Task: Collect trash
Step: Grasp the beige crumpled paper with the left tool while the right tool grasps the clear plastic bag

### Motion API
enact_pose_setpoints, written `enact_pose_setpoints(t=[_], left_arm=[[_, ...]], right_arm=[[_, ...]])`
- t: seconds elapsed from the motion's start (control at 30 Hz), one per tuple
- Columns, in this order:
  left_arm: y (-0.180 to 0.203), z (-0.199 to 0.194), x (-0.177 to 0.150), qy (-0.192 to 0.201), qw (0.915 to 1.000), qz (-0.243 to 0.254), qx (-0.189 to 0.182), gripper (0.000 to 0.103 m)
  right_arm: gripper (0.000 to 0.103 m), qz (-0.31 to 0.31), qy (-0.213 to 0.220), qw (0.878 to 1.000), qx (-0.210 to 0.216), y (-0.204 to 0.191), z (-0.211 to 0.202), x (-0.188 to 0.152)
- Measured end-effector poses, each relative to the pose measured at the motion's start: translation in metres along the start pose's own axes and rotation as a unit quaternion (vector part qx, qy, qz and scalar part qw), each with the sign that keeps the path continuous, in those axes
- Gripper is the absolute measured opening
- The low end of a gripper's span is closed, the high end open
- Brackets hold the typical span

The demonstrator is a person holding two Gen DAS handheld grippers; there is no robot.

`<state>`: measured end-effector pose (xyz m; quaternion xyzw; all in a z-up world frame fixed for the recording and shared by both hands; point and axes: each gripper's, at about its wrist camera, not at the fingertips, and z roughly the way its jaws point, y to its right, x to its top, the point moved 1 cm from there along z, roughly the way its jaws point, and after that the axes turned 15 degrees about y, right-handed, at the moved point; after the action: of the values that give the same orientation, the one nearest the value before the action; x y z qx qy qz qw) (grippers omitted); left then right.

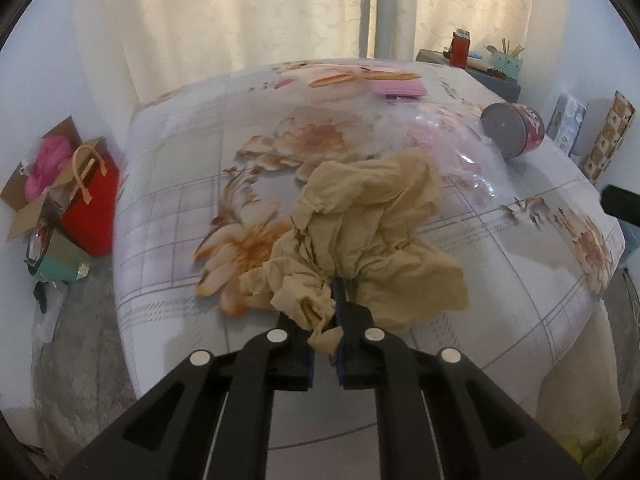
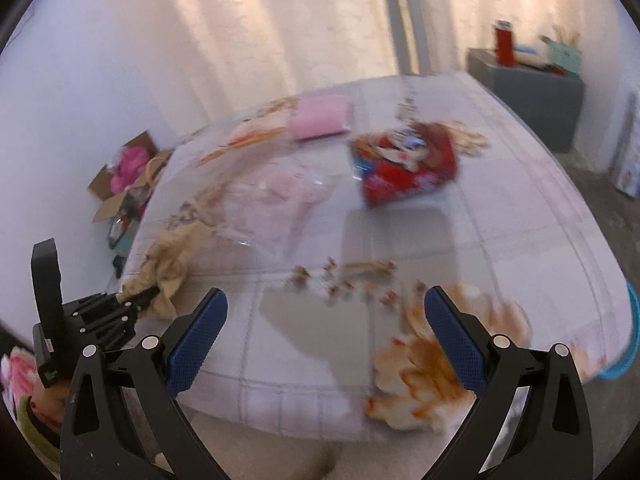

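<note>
My left gripper (image 1: 324, 304) is shut on the near edge of a crumpled tan paper (image 1: 368, 224) that lies on the flowered bed sheet (image 1: 168, 216). The paper also shows at the left of the right wrist view (image 2: 168, 260), with the left gripper (image 2: 148, 294) clamped on it. My right gripper (image 2: 326, 300) is open and empty above the bed's near edge. A clear plastic bag (image 1: 452, 136) lies behind the paper; it also shows in the right wrist view (image 2: 276, 200). A red round tin (image 1: 516, 128) lies on its side at the right, seen also in the right wrist view (image 2: 408, 164).
A pink flat pack (image 1: 396, 88) lies at the far end of the bed. A red gift bag (image 1: 96, 208) and an open cardboard box (image 1: 36, 184) stand on the floor at the left. A grey side cabinet (image 2: 532, 92) with a red bottle stands at the back right. A blue rim (image 2: 628, 340) shows at the right.
</note>
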<state>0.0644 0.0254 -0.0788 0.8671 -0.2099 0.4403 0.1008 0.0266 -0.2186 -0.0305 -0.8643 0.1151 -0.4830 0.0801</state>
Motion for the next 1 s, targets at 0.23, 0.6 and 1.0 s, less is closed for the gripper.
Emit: enact_pose_setpoints(t=[0.23, 0.6, 1.0], left_arm=[[-0.007, -0.007, -0.006, 0.003, 0.9997, -0.025, -0.005, 0.007], [-0.014, -0.008, -0.010, 0.008, 0.9986, -0.048, -0.019, 0.007], [-0.018, -0.006, -0.010, 0.009, 0.9978, -0.061, -0.025, 0.007]], right_arm=[[0.090, 0.059, -0.031, 0.996, 0.057, -0.006, 0.040, 0.019], [0.089, 0.140, -0.069, 0.987, 0.041, -0.010, 0.099, 0.033], [0.064, 0.060, -0.079, 0.995, -0.013, -0.036, 0.124, 0.024]])
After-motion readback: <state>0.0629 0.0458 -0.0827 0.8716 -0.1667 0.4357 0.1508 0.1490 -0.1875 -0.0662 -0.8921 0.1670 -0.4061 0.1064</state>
